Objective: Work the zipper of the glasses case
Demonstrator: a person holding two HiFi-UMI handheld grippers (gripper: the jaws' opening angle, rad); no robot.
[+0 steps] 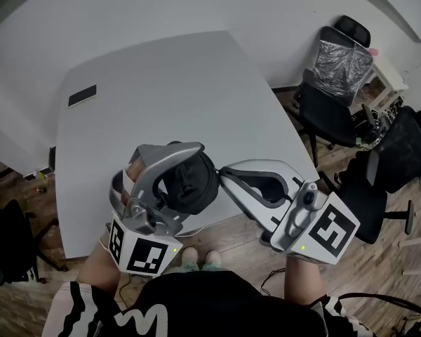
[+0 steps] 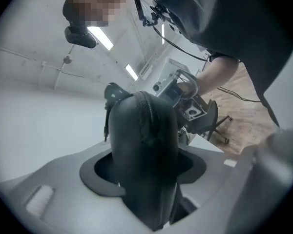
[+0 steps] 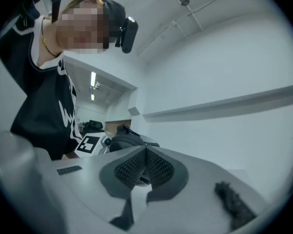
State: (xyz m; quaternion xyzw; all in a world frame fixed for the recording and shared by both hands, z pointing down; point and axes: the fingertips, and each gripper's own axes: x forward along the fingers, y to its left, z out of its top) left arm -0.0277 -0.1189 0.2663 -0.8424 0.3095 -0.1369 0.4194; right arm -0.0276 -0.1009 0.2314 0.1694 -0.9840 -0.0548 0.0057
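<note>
A black zippered glasses case [image 1: 189, 184] is held up in the air over the near edge of the white table [image 1: 168, 90]. My left gripper [image 1: 195, 168] is shut on it, one jaw on each side. In the left gripper view the case [image 2: 144, 145] stands on end between the grey jaws, its zipper seam running up the middle and a small strap at the top left. My right gripper [image 1: 223, 175] reaches in from the right with its tips at the case's edge. Its ribbed pads [image 3: 156, 169] are pressed together. Whether they pinch the zipper pull is hidden.
A dark flat phone-like object [image 1: 82, 95] lies near the table's far left edge. Black office chairs [image 1: 337, 97] stand on the wooden floor to the right. The person's torso and feet are directly below the grippers.
</note>
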